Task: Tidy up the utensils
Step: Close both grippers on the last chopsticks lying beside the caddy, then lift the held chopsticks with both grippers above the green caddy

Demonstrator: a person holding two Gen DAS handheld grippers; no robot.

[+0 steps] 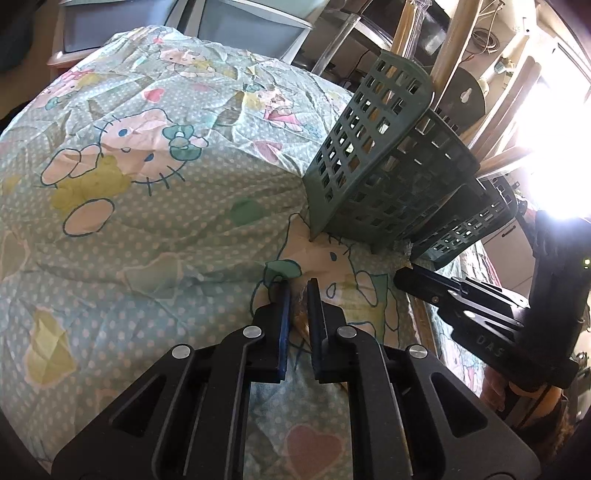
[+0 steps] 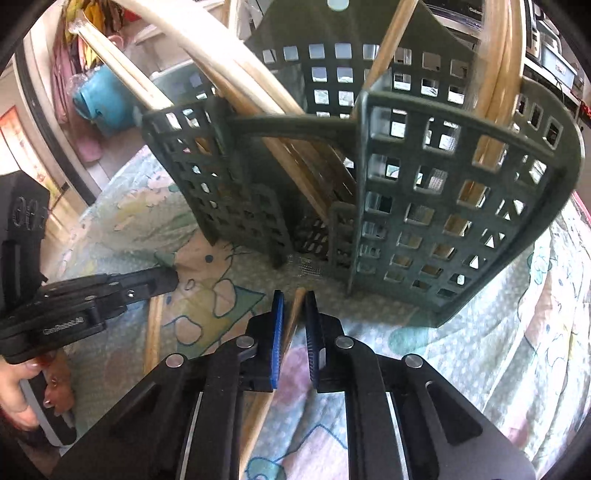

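Observation:
A green perforated utensil caddy [image 1: 369, 166] [image 2: 443, 206] stands on the cloth, with long wooden utensils [image 2: 236, 85] leaning out of its compartments. My left gripper [image 1: 297, 286] is just in front of the caddy's near corner, shut on a wooden stick [image 1: 300, 319] that shows between its blue pads. In the right wrist view the left gripper [image 2: 173, 275] comes in from the left, and that stick [image 2: 153, 332] lies along the cloth below it. My right gripper [image 2: 294, 297] is shut on another wooden stick [image 2: 291, 325] close to the caddy's base. The right gripper [image 1: 400, 277] also shows at the right of the left wrist view.
A crumpled cartoon-cat cloth [image 1: 129, 184] covers the whole work surface. Plastic storage bins [image 1: 251, 26] stand behind it. Strong window glare [image 1: 554, 110] washes out the right side. A person's hand [image 2: 14, 387] holds the left gripper's handle. A blue object [image 2: 96, 96] sits beyond the cloth's edge.

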